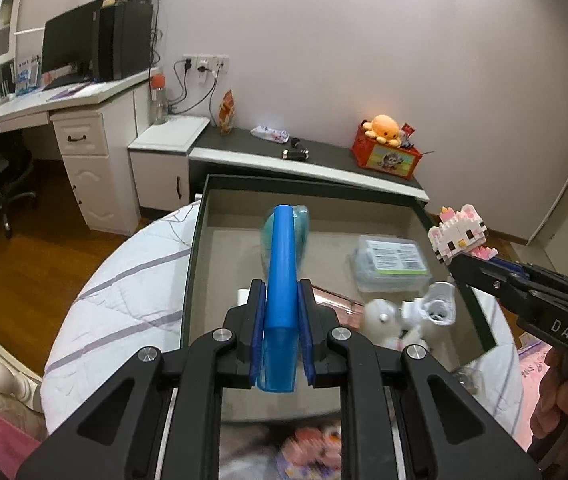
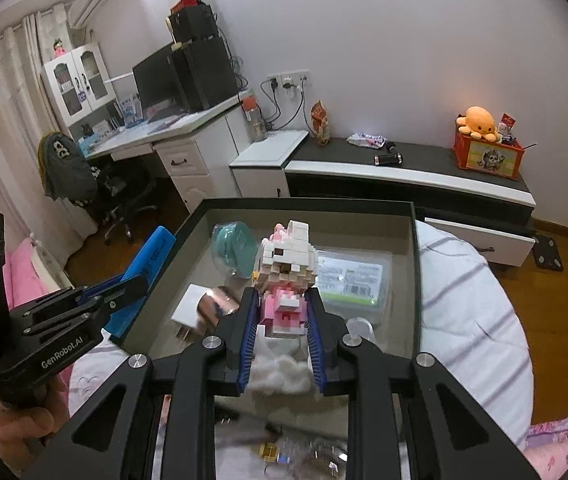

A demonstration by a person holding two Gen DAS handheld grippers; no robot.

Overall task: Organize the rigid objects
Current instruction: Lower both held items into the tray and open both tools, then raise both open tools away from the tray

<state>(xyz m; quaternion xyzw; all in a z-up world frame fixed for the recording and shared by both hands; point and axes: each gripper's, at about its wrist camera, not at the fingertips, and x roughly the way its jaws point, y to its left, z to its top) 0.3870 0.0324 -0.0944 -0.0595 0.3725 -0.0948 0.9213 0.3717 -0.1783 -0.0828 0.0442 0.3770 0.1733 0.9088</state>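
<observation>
Item 1: left claw (image 1: 282, 312), clenched on a blue plastic tube (image 1: 282, 264). You hold it by its lower half, the tube pointing away from you over the near left part of the box (image 1: 194, 248).

Item 2: right claw (image 2: 282, 312), clenched on the pink base of a cat-shaped brick figure (image 2: 287, 268). The white head stands clear above the claw tips, over the near middle of the box. From the left wrist view it hangs just off the box's right wall.

Item 3: the box, a shallow dark-rimmed tray with a grey floor, resting on a white quilt (image 2: 463, 300) with grey stripes.

Already inside:
- teal disc in clear packaging (image 2: 232, 252), far left
- clear plastic case with a printed label (image 2: 351, 280), far right
- white plug adapter (image 2: 190, 312), near left, with a copper-coloured roll (image 2: 220, 300) touching it
- blurred white items (image 1: 427, 304) near the right wall; what they are cannot be told

Still outside: a few small blurred pieces (image 2: 284, 452) on the bedding below your claws, nearer than the box.

Status, as a judgement: sorting is well under way. Several pieces sit in the box, two more are in your claws and not yet set down, and the loose bits near you remain. Free floor shows along the box's near left and centre, enough for both pieces.
</observation>
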